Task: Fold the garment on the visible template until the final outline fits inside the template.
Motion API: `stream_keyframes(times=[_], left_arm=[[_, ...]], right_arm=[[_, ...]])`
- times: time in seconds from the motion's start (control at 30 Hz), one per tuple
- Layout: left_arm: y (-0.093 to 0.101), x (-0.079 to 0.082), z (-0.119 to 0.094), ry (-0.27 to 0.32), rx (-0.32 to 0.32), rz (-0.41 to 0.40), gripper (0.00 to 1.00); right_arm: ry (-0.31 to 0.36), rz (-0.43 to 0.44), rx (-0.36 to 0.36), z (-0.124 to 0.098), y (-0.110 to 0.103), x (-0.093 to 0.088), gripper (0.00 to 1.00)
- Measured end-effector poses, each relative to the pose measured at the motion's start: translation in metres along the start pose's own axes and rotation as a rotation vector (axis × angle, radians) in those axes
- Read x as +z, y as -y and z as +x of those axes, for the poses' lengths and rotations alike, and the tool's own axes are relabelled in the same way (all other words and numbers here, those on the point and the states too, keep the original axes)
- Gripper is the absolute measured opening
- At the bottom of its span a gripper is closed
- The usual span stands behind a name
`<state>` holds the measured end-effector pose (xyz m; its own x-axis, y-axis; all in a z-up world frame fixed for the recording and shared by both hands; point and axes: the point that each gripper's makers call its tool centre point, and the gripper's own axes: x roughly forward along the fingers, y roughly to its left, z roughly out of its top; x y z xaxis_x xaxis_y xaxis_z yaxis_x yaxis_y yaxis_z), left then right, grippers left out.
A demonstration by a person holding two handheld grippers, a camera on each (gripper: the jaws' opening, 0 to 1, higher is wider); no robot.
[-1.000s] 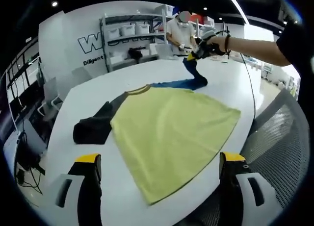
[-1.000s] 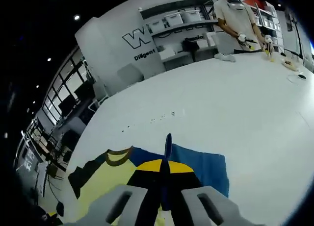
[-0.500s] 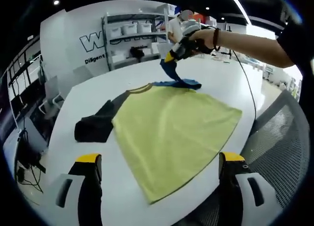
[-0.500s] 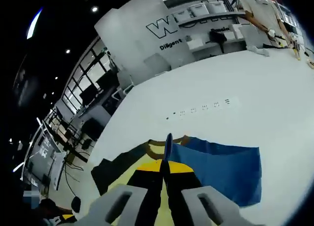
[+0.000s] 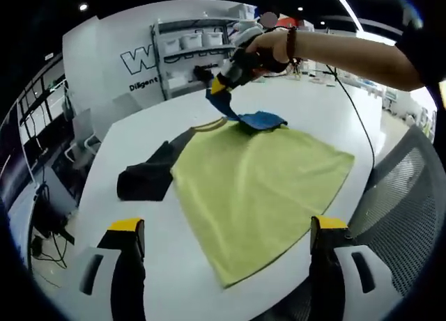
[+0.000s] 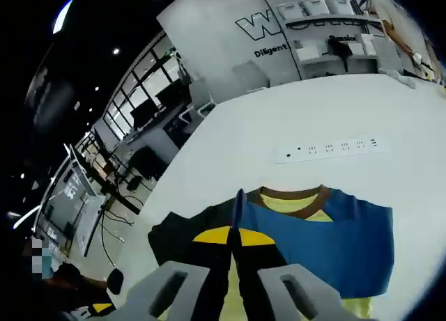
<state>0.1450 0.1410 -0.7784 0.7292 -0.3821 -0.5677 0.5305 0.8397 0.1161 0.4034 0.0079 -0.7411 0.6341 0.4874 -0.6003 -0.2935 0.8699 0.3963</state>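
A yellow T-shirt (image 5: 258, 182) lies flat on the white table (image 5: 125, 154), with a dark sleeve (image 5: 146, 178) spread to its left. Its blue sleeve (image 5: 258, 119) is lifted and drawn over the collar end. A person's hand holds my right gripper (image 5: 221, 84), shut on that sleeve's edge. In the right gripper view the shut jaws (image 6: 237, 220) pinch the blue sleeve (image 6: 327, 244), which drapes over the yellow body below the brown collar (image 6: 293, 196); the dark sleeve (image 6: 181, 230) lies to the left. My left gripper (image 5: 227, 225) hangs open near the shirt's hem, holding nothing.
A white power strip (image 6: 327, 148) lies on the table beyond the collar. Shelves with bins (image 5: 188, 46) stand against the far wall. A mesh chair (image 5: 397, 209) sits by the table's right edge. Desks with monitors (image 6: 139, 126) lie off the table's far left side.
My right gripper has carried the blue sleeve leftward across the shirt's top, from the far right side to over the collar. The left gripper has stayed open and nearly still.
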Motion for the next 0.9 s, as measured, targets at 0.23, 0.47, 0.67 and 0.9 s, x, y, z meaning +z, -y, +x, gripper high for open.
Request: stream_keyframes(times=[0.23, 0.47, 0.67, 0.9], left_arm=[[0.001, 0.0, 0.0, 0.003, -0.004, 0.008, 0.98], [0.001, 0.002, 0.0, 0.008, 0.002, 0.021, 0.96], [-0.001, 0.002, 0.0, 0.009, 0.01, 0.023, 0.96], [-0.003, 0.002, -0.001, 0.007, 0.022, 0.026, 0.96]], right_arm=[[-0.036, -0.065, -0.002, 0.022, -0.023, -0.007, 0.0], [-0.083, -0.091, -0.006, 0.049, -0.034, -0.022, 0.0], [-0.13, -0.119, -0.006, 0.07, -0.042, -0.04, 0.0], [-0.194, -0.137, 0.025, 0.089, -0.048, -0.062, 0.0]])
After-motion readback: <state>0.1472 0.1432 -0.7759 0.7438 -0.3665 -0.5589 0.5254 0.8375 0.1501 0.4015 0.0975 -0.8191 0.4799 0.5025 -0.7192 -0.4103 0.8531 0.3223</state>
